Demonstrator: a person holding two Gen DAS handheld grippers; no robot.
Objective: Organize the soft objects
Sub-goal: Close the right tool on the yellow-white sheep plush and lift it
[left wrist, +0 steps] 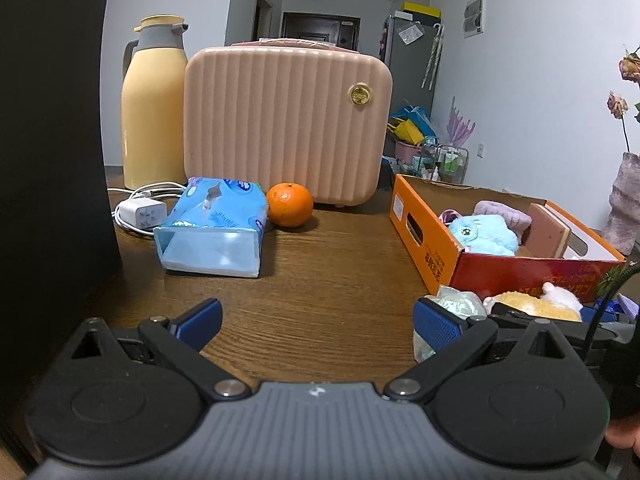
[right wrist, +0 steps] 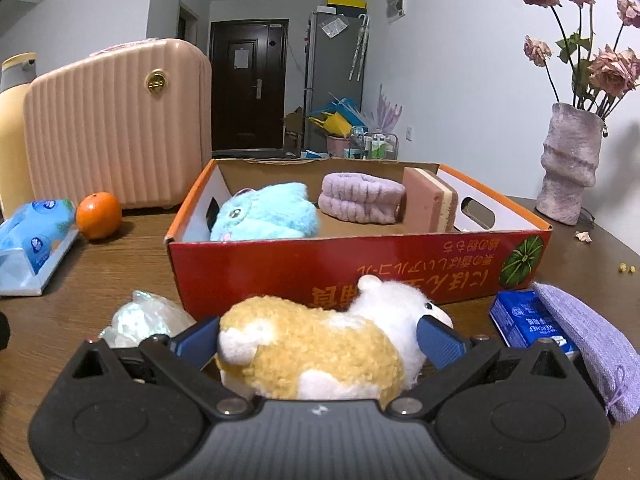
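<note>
The right gripper has its blue pads clamped on the yellow-and-white plush toy, lying lengthwise across the jaws with its head rightward, just before the cardboard box, while the left gripper gapes empty above the wooden table.

Bare table lies open between the tissue pack and the box. The pink case walls off the back.

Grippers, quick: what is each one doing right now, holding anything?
Left gripper: open, nothing between its fingers, only bare table.
Right gripper: fingers on either side of the yellow-and-white plush toy, holding it.
</note>
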